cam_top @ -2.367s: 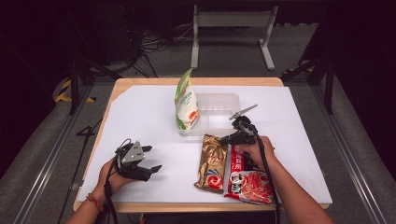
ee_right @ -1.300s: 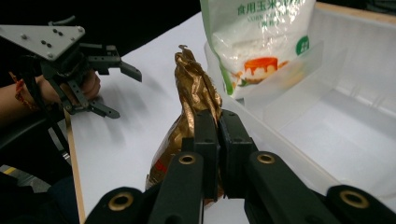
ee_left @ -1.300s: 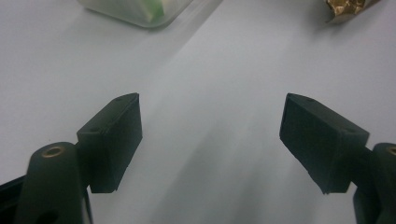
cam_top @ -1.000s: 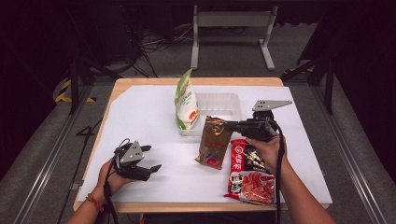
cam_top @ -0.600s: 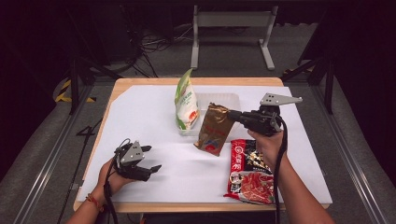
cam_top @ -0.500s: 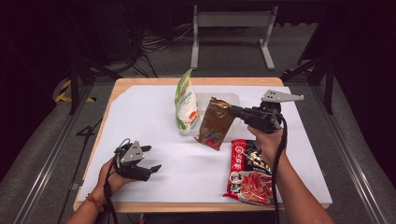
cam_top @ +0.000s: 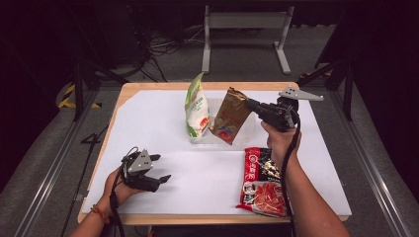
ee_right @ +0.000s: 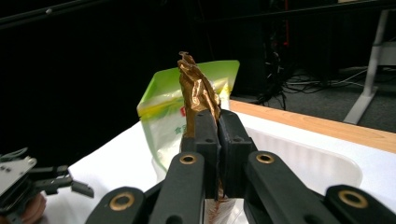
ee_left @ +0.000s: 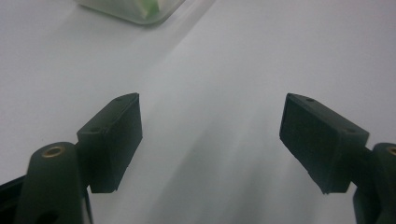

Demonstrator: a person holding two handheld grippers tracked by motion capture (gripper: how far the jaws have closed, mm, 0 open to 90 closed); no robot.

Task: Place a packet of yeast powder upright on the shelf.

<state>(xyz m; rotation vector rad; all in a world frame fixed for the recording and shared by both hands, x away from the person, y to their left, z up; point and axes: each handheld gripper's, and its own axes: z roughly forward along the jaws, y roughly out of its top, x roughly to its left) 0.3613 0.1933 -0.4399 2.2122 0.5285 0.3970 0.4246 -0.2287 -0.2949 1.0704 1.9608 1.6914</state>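
Note:
My right gripper (cam_top: 250,104) is shut on the upper edge of a gold-brown snack bag (cam_top: 230,116), which hangs in the air over the clear plastic tray (cam_top: 245,139). In the right gripper view its jaws (ee_right: 218,135) pinch the crumpled gold bag (ee_right: 195,91). Just beyond it a green and white bag (ee_right: 161,119) stands upright. That green and white bag (cam_top: 196,109) stands at the tray's left end. My left gripper (cam_top: 160,169) rests open near the front left of the table, with nothing between its pads (ee_left: 210,135).
A red noodle packet (cam_top: 262,181) lies flat at the front right, beside the right forearm. White paper (cam_top: 148,123) covers the wooden table. The tray's white wall (ee_right: 308,156) lies right of my right jaws. A metal stand (cam_top: 244,29) sits behind the table.
My right gripper lifted the gold bag off the table beside the red packet and carried it up and back, over the tray next to the green bag. The left gripper stayed still.

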